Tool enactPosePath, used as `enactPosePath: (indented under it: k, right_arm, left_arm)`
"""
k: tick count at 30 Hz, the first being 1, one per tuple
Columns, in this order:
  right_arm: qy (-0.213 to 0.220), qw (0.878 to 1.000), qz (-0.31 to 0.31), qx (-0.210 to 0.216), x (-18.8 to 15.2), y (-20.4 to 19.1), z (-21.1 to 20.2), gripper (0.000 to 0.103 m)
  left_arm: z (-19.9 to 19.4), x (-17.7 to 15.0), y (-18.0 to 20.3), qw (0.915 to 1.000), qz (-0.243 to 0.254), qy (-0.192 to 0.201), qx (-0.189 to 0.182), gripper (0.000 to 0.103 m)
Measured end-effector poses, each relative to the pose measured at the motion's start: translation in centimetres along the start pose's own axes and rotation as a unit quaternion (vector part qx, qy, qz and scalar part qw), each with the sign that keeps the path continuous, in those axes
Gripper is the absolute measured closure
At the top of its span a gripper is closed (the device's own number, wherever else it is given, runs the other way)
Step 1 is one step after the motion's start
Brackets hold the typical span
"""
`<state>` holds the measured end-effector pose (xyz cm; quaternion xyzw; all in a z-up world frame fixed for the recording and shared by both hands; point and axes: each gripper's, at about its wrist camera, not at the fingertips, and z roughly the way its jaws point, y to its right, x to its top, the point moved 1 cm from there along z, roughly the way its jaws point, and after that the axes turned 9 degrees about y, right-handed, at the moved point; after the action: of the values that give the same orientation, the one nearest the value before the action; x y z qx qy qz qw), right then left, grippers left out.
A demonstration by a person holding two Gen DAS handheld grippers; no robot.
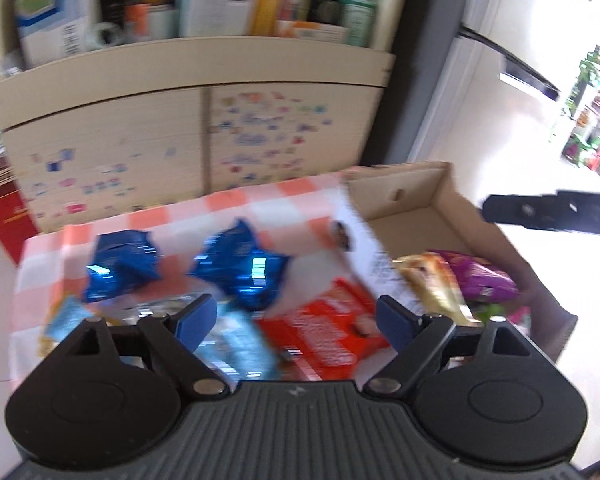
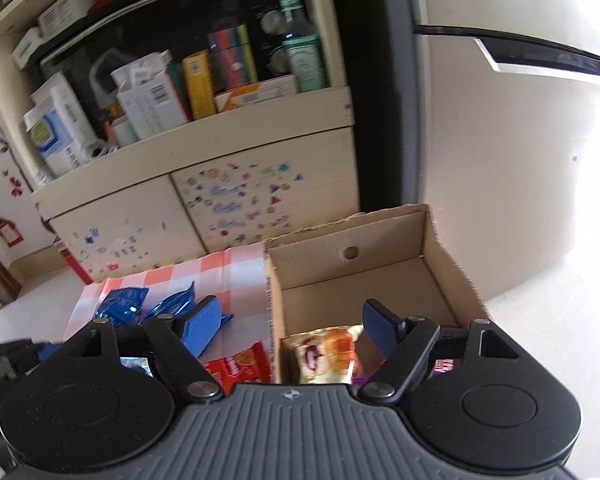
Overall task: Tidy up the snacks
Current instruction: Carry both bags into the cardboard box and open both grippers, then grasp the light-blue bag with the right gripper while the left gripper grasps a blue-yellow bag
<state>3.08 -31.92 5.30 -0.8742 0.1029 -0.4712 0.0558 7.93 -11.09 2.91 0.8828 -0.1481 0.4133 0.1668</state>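
Note:
Two blue foil snack packs [image 1: 236, 268] [image 1: 120, 268] lie on the orange-checked tablecloth [image 1: 228, 204], with a red pack [image 1: 328, 336], a light blue pack [image 1: 240, 344] and a white pack [image 1: 356, 256] near them. My left gripper [image 1: 296, 316] is open and empty above the red pack. A cardboard box [image 2: 384, 240] stands to the right; it holds a gold pack [image 2: 324, 354] and a purple pack [image 1: 476, 280]. My right gripper [image 2: 290, 326] is open and empty above the box's left wall. The blue packs [image 2: 148, 306] and red pack [image 2: 240, 366] also show in the right wrist view.
A cream cabinet [image 2: 204, 204] with sticker-covered doors and a shelf full of boxes and bottles stands behind the table. A dark fridge side and white door [image 2: 500, 160] are to the right. The right gripper's body [image 1: 556, 216] shows at the right edge of the left wrist view.

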Motion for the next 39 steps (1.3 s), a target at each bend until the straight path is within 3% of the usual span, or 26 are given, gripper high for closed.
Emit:
enactPosePath:
  k: [6, 16, 27, 32, 39]
  right_arm:
    - [-0.015, 0.999, -0.023, 0.019, -0.6, -1.9, 1.0, 0.02]
    - [-0.05, 0.995, -0.053, 0.071, -1.9, -5.5, 3.5, 0.02]
    - [-0.12, 0.98, -0.057, 0.147, -5.3, -9.5, 7.5, 0.02]
    - [-0.137, 0.975, -0.085, 0.155, -6.6, -11.1, 9.1, 0.023]
    - [-0.152, 0.973, -0.099, 0.141, -7.7, -11.9, 11.2, 0.027]
  left_arm:
    - [-0.1, -0.2, -4.4, 0.9984, -0.041, 0.003, 0.038, 0.016]
    - [0.4, -0.4, -10.1, 0.9929, -0.064, -0.007, 0.1, 0.016]
    - [3.4, -2.3, -15.5, 0.9822, -0.098, -0.057, 0.15, 0.016]
    - [5.2, -3.4, -16.0, 0.9776, -0.131, -0.082, 0.143, 0.016]
    - [6.9, -4.1, -16.7, 0.9707, -0.146, -0.091, 0.168, 0.016]
